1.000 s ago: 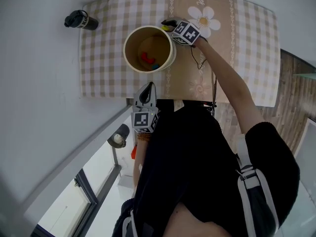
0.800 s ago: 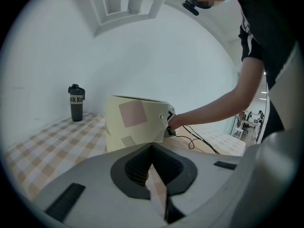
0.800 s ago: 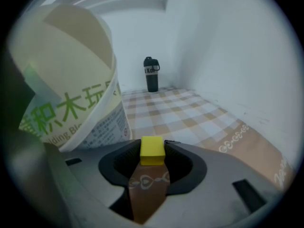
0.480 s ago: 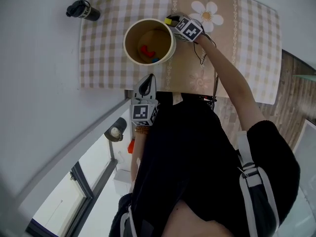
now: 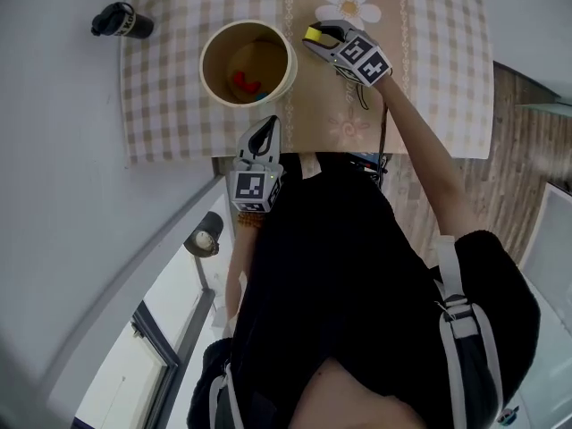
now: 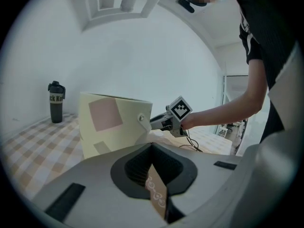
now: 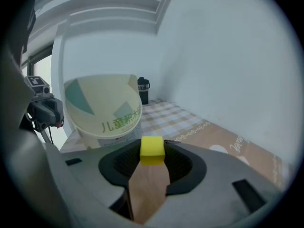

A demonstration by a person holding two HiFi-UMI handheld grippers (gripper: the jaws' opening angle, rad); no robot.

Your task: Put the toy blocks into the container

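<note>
One black bottle (image 5: 121, 22) stands at the far left corner of the checked tablecloth (image 5: 161, 105). To its right sits one round cream container (image 5: 214, 38), open at the top. One red block (image 5: 243, 82) lies inside it, with a speck of blue (image 5: 260, 97) beside the block.

There are two grippers. The left gripper (image 5: 265, 128) is at the near table edge, just near of the container. Its fingers are pressed together with nothing between them.

The right gripper (image 5: 315, 36) is just right of the container's rim. Its jaws have just been closing and are clamped on one yellow block (image 7: 152, 148), which is outside the container. One desk lamp (image 5: 206, 238) stands below the near edge of the table.
</note>
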